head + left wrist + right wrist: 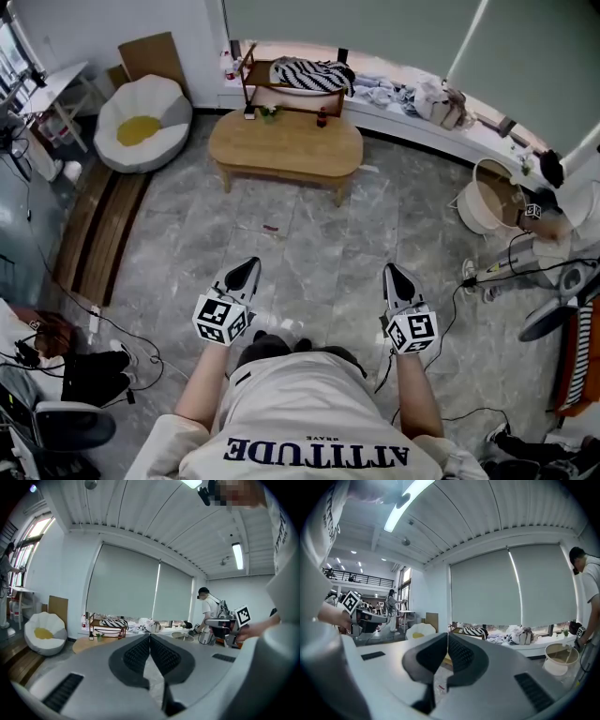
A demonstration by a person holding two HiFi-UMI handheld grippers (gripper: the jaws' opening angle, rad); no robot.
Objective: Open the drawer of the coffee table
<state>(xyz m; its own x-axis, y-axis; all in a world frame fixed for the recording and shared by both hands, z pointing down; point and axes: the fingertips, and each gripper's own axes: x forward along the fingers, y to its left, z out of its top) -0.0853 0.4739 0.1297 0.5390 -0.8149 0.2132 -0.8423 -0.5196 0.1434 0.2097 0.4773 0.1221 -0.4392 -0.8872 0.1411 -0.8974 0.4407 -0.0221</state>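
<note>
**Coffee table out in the open, both claws pinched shut short of it**

There's the coffee table (pixel 286 145), an oval wooden top on stubby legs, standing on the grey marbled floor (pixel 319 244) towards the window side of the room. From here I can't pick out its drawer. On the table's far edge sit a small potted plant (pixel 269 112) and a little dark bottle (pixel 322 117).

Right behind the table stands a low wooden rack (pixel 251 82) with a zebra-striped cloth (pixel 314 75) draped on it. Left of the table is a white egg-shaped beanbag (pixel 142 122) with a yellow centre. Well off to the table's right there's a round white basket (pixel 489 199), and a second person (pixel 553 173) bends beside it. A small red scrap (pixel 271 228) lies on the floor just in front of the table.

Now the claws. The left gripper (pixel 249 266) and the right gripper (pixel 390 273) are both on the near side of the table, well apart from it. They're side by side, tips aimed its way. Each has its ribbed pads pressed tip to tip with nothing in between.
</note>
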